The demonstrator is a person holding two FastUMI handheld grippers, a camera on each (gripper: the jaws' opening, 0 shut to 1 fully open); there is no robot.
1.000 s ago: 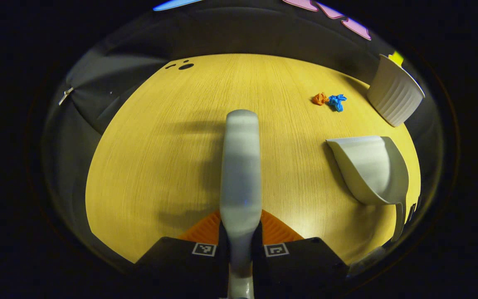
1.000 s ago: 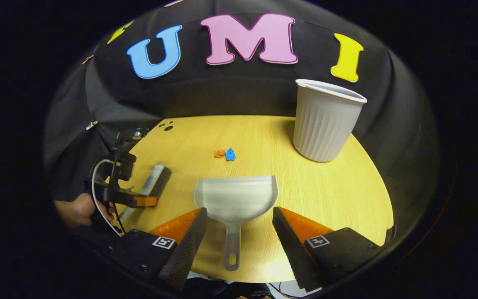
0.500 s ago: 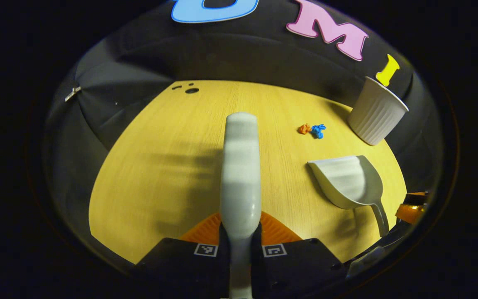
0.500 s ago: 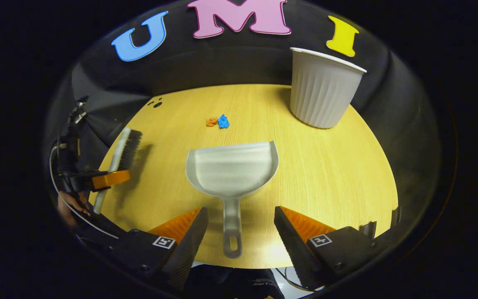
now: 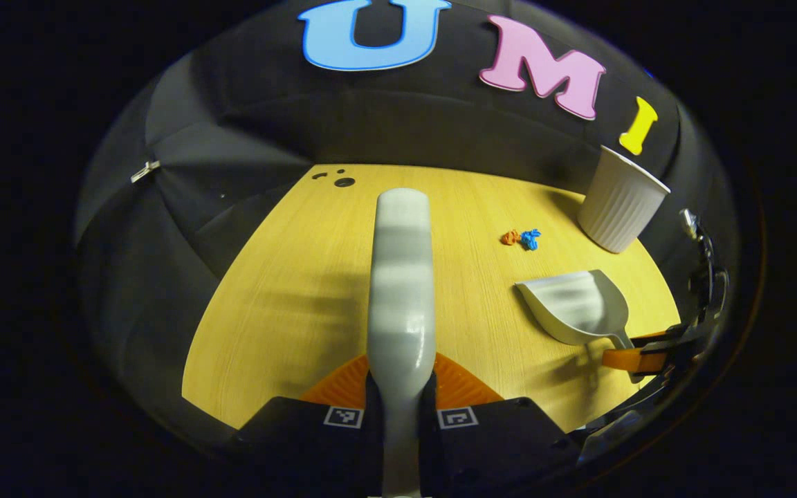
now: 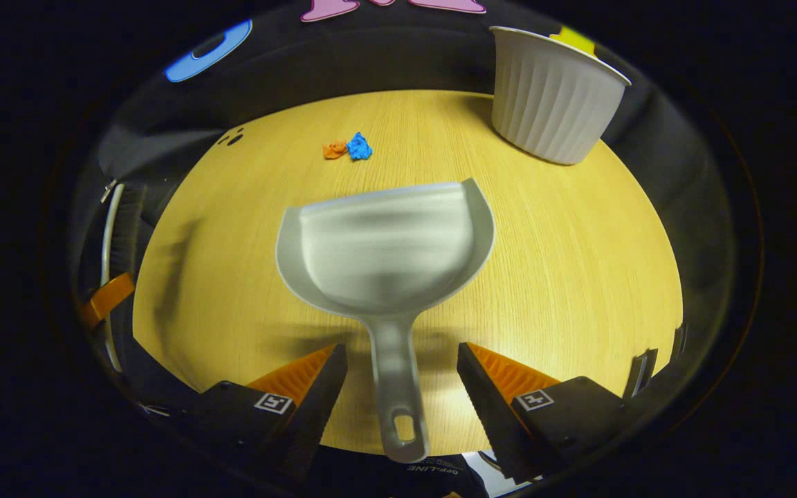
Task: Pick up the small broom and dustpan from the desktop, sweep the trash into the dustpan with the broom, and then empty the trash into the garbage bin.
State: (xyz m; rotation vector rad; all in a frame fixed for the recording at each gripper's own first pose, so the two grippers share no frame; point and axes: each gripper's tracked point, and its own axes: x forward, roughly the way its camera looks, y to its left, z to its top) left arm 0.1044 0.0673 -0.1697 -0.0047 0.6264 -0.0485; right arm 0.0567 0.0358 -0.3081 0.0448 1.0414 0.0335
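Two crumpled scraps (image 6: pixel 346 148) – orange, blue – lie beyond the smooth grey plastic dustpan (image 6: pixel 385 256); ribbed white bin (image 6: pixel 552 95). Right gripper (image 6: pixel 402 370) spread around its handle; left gripper (image 5: pixel 399 387) pinches the grey broom (image 5: pixel 401 277).

text: none legible | square coded markers (image 5: pixel 341 416) on left gripper (image 5: pixel 400 387) finger bases | same on right gripper (image 6: pixel 402 377) | bottom-edge print too small

Grey dustpan (image 6: pixel 385 252) lies flat on desktop, handle toward camera.
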